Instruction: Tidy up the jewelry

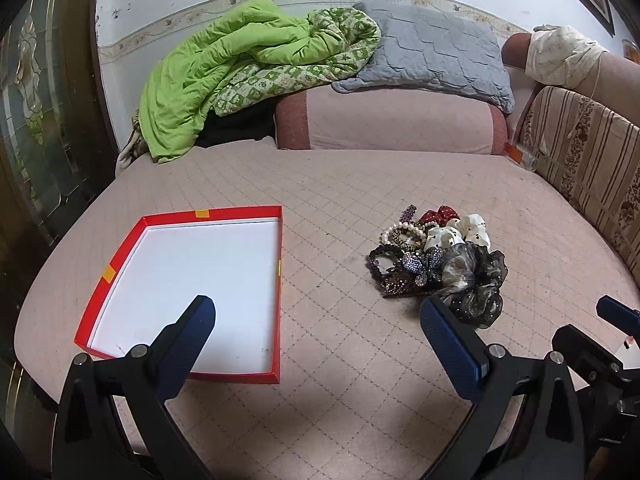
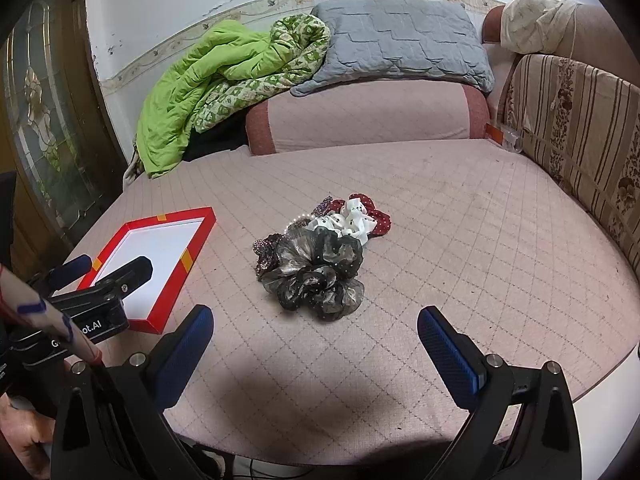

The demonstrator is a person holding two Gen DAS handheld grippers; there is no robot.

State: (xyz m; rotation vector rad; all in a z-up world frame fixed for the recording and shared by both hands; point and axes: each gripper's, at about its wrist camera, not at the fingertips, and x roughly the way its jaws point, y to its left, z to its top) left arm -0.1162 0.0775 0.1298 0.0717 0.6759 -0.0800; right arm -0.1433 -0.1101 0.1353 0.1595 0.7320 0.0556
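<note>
A heap of jewelry and hair accessories (image 1: 436, 258) lies on the pink quilted bed: a black sheer scrunchie (image 2: 320, 276), a white dotted bow (image 2: 352, 220), a red dotted bow (image 2: 380, 216), a pearl bracelet (image 1: 400, 232), and rhinestone clips (image 1: 420, 266). A shallow red tray with a white floor (image 1: 192, 288) lies left of the heap; it also shows in the right wrist view (image 2: 160, 248). My left gripper (image 1: 316, 312) is open and empty, between tray and heap. My right gripper (image 2: 316, 320) is open and empty, just short of the scrunchie.
At the bed's far side lie a pink bolster (image 1: 392, 120), a green quilt (image 1: 240, 64) and a grey pillow (image 1: 432, 52). A striped sofa back (image 2: 580, 128) runs along the right. A dark glass-panelled door (image 1: 44, 120) stands left.
</note>
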